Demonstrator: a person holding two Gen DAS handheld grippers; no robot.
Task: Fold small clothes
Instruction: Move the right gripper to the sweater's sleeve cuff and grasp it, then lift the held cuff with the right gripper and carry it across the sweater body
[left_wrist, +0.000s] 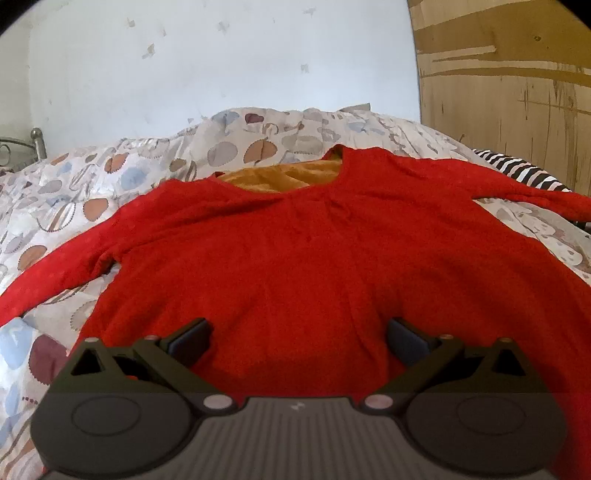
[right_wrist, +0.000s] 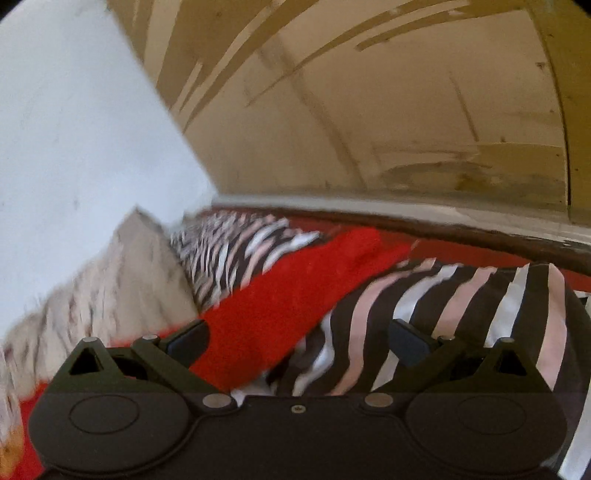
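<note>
Both pairs of fingers stand wide apart, gripping nothing. Spread flat on the patterned quilt (left_wrist: 92, 177), sleeves out, the red top (left_wrist: 295, 251) looks laid out ready for a first fold. Over its hem hovers the left gripper (left_wrist: 298, 338). Only the blurred right view shows the right gripper (right_wrist: 298, 338) over the sleeve (right_wrist: 295, 291) and a striped cloth (right_wrist: 461, 314).

Patterned quilt (left_wrist: 110, 192) spread over bed, striped black-white-pink cloth (right_wrist: 461, 314) at right edge, wooden panel (left_wrist: 517, 92) behind, white scuffed wall (left_wrist: 221, 66), metal bedpost (left_wrist: 37, 142) far left.
</note>
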